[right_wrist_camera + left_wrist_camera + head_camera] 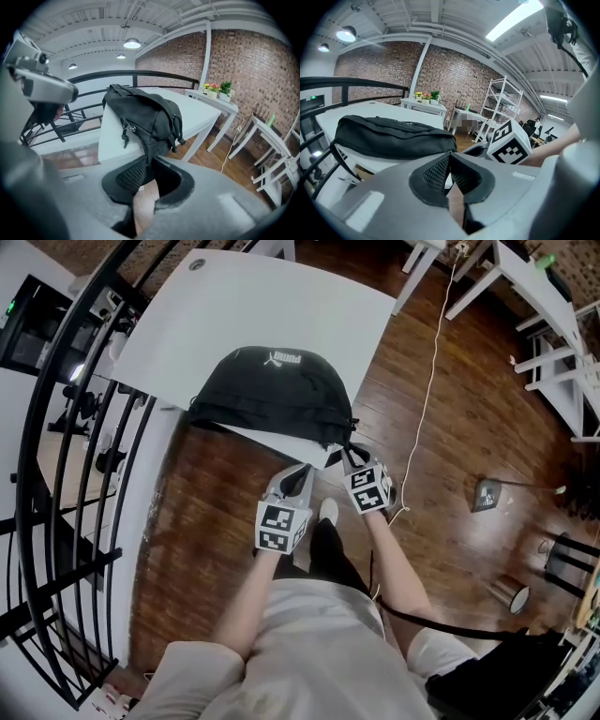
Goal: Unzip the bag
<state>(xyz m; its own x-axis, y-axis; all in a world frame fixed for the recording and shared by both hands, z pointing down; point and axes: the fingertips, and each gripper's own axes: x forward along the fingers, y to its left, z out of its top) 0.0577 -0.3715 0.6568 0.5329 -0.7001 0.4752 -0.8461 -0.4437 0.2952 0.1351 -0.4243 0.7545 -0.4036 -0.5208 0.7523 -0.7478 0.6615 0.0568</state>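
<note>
A black bag (272, 390) with a white logo lies at the near edge of the white table (244, 306). My right gripper (352, 456) is at the bag's right end, just off the table corner. In the right gripper view the bag (145, 117) hangs over the table edge and its lower end runs down into the tips of the right gripper (150, 161), which are shut on the fabric. A zipper pull (125, 130) dangles on the bag's left side. My left gripper (302, 472) hovers below the table edge, short of the bag (393, 136). The left gripper (450, 155) is shut and holds nothing.
A black metal railing (56, 474) curves along the left of the table. A white cable (427, 390) trails over the wooden floor on the right. White shelving (553, 324) stands at the far right. A person's legs and foot (327, 512) are under the grippers.
</note>
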